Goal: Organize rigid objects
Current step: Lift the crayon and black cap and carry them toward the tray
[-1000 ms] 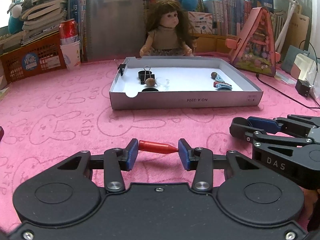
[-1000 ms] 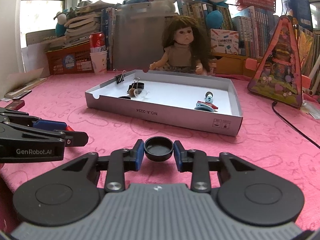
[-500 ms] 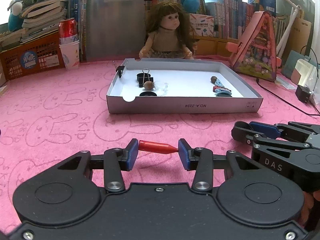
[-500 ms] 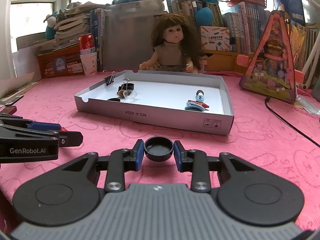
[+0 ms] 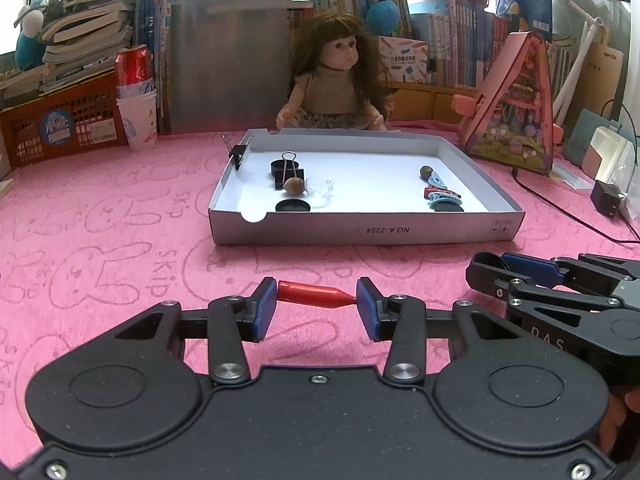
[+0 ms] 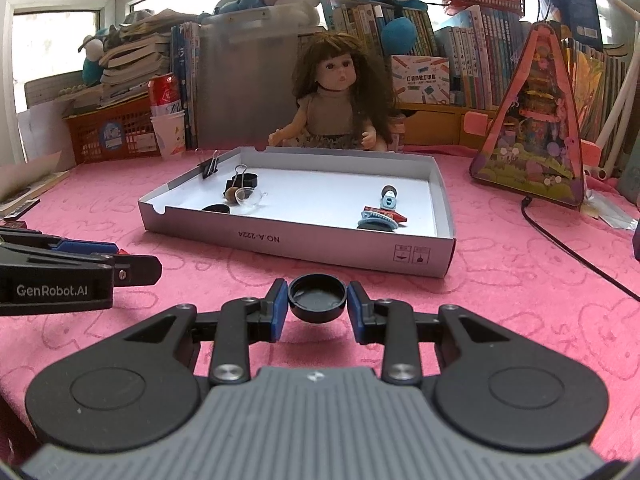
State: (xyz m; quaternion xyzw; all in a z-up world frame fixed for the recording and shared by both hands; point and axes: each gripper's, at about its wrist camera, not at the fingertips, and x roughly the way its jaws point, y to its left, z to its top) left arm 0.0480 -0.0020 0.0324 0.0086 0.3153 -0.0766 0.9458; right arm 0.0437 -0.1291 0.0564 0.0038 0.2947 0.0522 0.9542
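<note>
Since the earlier frames the white tray (image 5: pixel 360 230) sits lower and fuller in both views, while each grip is unchanged. Left gripper (image 5: pixel 316 305) is clamped end to end on a red pen cap (image 5: pixel 314 295), held crosswise above the pink cloth (image 5: pixel 100 240), near side of the tray. Right gripper (image 6: pixel 318 307) is clamped on a black round cap (image 6: pixel 318 298), hollow side up, also just short of the tray's near wall. Inside the tray: binder clips (image 5: pixel 286 170), a nut (image 5: pixel 295 186), a clear dish (image 5: pixel 320 192), hair clips (image 5: pixel 442 196). A doll (image 5: pixel 340 80) sits behind the tray.
</note>
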